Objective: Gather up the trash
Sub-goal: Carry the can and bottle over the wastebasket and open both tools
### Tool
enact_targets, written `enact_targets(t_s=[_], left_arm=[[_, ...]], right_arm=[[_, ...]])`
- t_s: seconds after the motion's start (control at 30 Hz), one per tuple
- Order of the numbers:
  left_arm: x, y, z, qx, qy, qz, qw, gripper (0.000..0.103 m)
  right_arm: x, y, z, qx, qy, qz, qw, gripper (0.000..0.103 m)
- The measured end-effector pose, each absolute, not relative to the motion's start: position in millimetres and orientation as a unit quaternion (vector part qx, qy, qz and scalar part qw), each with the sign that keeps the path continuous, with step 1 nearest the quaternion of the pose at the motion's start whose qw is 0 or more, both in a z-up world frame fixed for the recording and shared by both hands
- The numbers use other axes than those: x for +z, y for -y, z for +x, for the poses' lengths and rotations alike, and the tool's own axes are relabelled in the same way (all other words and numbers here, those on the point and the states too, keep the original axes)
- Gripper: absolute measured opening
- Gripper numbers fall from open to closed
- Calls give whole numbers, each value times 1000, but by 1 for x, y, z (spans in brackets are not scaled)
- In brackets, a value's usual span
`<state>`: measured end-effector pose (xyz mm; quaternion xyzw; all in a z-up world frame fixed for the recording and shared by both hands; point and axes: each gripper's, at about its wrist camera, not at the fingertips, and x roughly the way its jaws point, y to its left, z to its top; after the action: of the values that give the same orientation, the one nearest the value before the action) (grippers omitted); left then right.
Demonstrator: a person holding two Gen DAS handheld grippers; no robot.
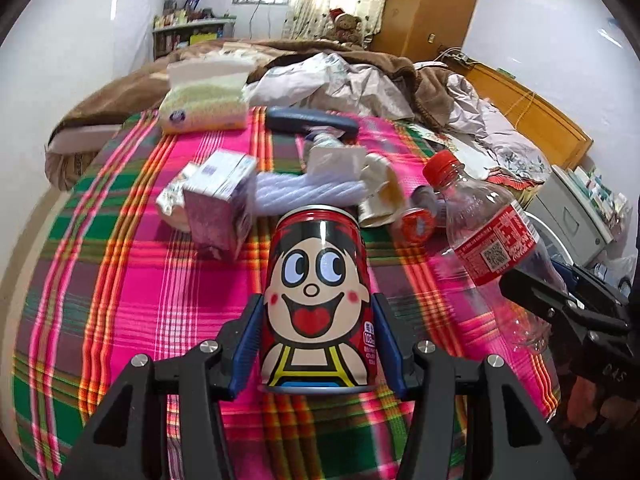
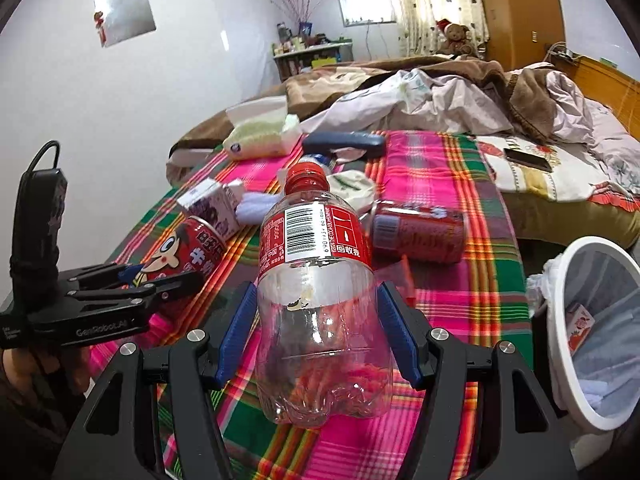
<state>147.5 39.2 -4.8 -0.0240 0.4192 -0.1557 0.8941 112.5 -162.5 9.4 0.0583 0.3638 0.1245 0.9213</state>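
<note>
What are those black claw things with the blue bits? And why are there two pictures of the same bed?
They are grabbing tools that a person holds, one in each hand. Each has a small camera looking out along its jaws, so you get one picture per hand. The left gripper has its jaws closed on a red can with a cartoon face. The right gripper grips an empty clear bottle with a red cap. On the plaid blanket lie more trash: a small carton, another red can on its side, and crumpled paper. A white bin waits on the right.
</note>
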Motion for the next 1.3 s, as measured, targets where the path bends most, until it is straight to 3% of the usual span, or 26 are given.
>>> enact_targets(t_s=[0.77,1.3], left_arm=[[44,81,121,-253,-363,14,897,55],[41,206,128,-350,-378,37,857,55]], right_arm=[[28,265,68,4,-310,93,946,63],[5,353,67,-108,-335,130,927,64]])
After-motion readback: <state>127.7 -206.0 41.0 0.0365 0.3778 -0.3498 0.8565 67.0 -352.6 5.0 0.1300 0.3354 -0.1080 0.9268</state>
